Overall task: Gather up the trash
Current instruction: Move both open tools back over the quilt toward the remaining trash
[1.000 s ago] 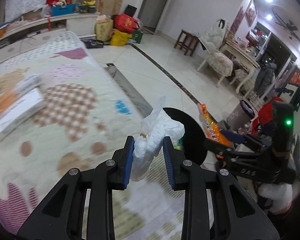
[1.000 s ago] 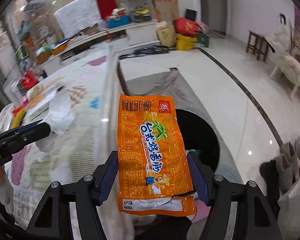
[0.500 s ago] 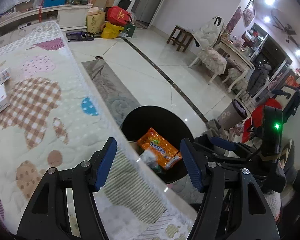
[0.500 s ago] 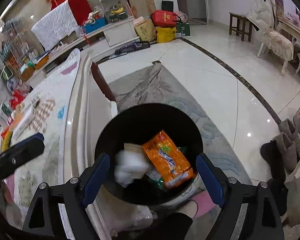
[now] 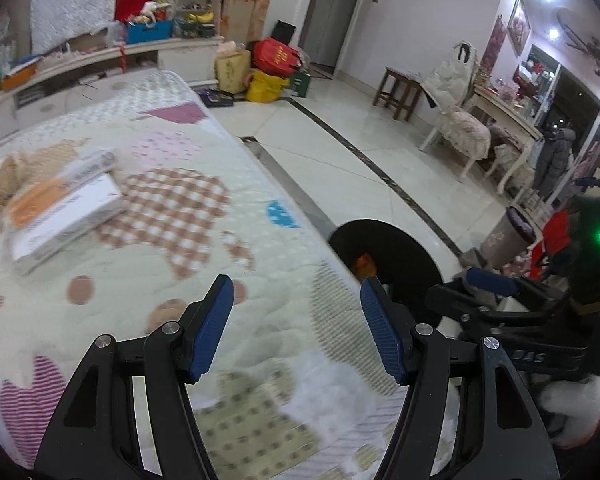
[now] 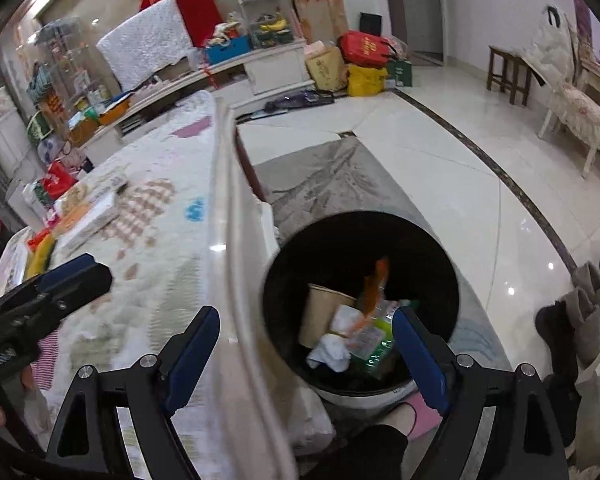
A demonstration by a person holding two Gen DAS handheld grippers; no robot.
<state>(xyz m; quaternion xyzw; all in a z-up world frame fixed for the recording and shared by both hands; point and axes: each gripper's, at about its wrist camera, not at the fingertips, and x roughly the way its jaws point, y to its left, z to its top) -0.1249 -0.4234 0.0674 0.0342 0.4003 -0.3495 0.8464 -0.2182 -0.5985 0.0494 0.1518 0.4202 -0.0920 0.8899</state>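
One black bin (image 6: 440, 264) is seen beside the bed (image 6: 156, 280); one paper cup (image 6: 324, 312) and one orange wrapper (image 6: 374, 284) are counted inside it.

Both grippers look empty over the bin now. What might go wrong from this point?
The orange snack wrapper stands upright among the trash in the black bin and may stay propped instead of settling. The bin sits tight against the bed edge, so a swing back toward the boxes on the quilt could clip it. The left gripper and right gripper are open and close together and might collide.
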